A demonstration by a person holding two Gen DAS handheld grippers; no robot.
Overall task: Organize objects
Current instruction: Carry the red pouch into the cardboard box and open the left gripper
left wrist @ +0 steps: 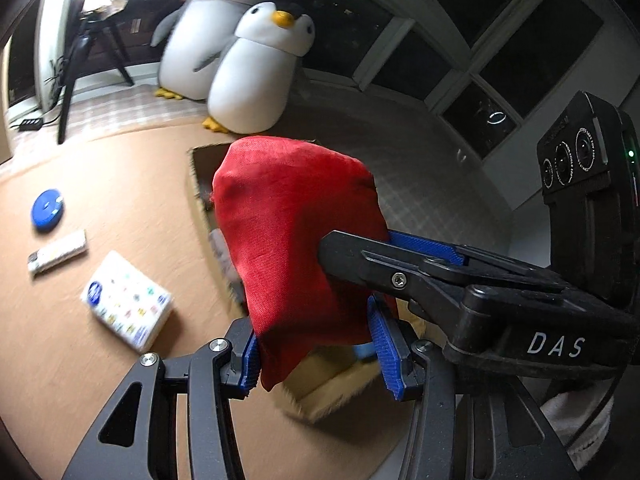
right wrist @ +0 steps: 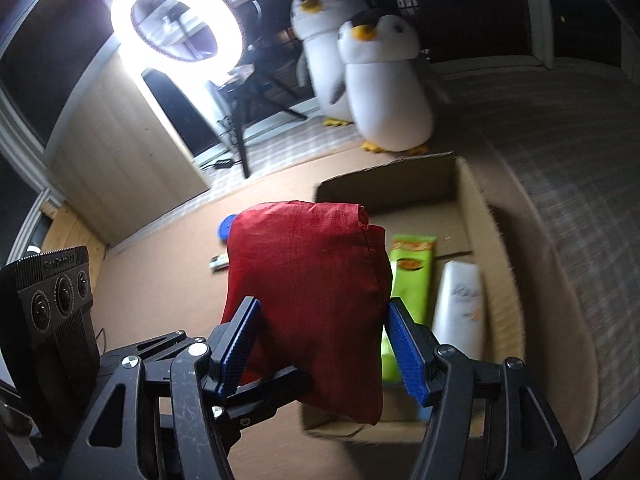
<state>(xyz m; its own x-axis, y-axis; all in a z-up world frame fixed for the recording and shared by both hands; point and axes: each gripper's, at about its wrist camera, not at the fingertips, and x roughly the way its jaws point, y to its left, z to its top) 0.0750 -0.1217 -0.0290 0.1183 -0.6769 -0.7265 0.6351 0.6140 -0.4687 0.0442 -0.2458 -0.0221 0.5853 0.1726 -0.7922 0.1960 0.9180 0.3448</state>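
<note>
A red cloth bag (left wrist: pixel 288 232) hangs in the air between both grippers, above an open cardboard box (right wrist: pixel 472 216). In the left wrist view my left gripper (left wrist: pixel 316 360) is shut on the bag's lower end, its blue pads (left wrist: pixel 384 348) pressing on both sides. My right gripper (left wrist: pixel 352 242) comes in from the right and pinches the bag's side. The right wrist view shows the right gripper (right wrist: pixel 324 344) shut on the red bag (right wrist: pixel 308 280), with a finger of the left gripper (right wrist: pixel 276 382) under the cloth. A green packet (right wrist: pixel 412 276) and a white pouch (right wrist: pixel 460 304) lie in the box.
On the brown mat (left wrist: pixel 120 184) to the left lie a blue round tape measure (left wrist: pixel 47 210), a white tube (left wrist: pixel 58 256) and a tissue pack (left wrist: pixel 126 306). Two plush penguins (left wrist: pixel 256 68) stand behind the box. A ring light (right wrist: pixel 176 20) on a tripod (left wrist: pixel 76 76) stands far left.
</note>
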